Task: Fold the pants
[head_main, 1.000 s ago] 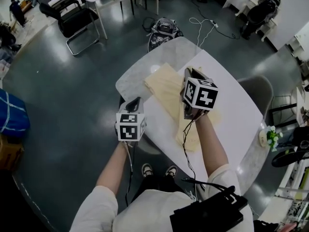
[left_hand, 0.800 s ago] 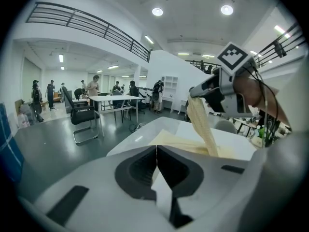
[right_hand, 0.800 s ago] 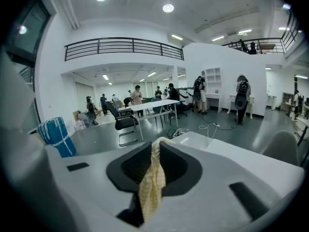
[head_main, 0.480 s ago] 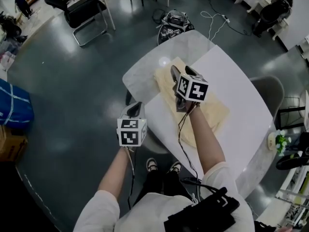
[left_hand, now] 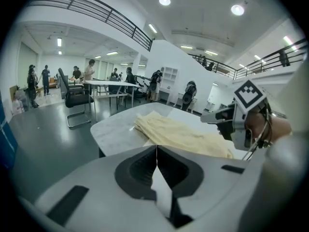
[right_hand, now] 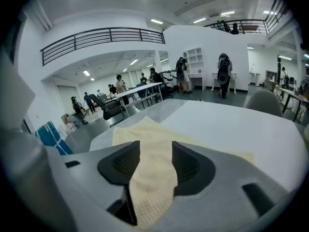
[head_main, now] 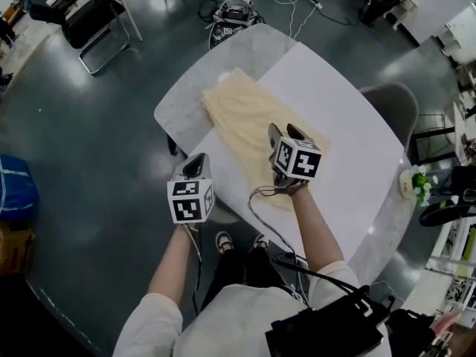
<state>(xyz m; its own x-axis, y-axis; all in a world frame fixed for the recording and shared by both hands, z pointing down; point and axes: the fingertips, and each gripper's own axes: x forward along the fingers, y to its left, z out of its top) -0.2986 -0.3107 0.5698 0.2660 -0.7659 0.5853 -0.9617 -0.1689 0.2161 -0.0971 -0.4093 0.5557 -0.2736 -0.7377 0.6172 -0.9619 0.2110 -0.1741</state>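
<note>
Meanwhile the left tool (head_main: 195, 162) hangs closed and empty off the counter's (head_main: 349, 117) 8 o'clock edge. At centre the right tool (head_main: 285, 134) has come down and its jaws have just been opening wide. The cream pants (head_main: 238, 110), stretching flat toward 11 o'clock, show loose between them, so probably a fold was just released.

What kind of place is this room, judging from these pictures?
Probably a large open office or lab hall: a railed upper gallery, long desks with office chairs, and people standing at them.
</note>
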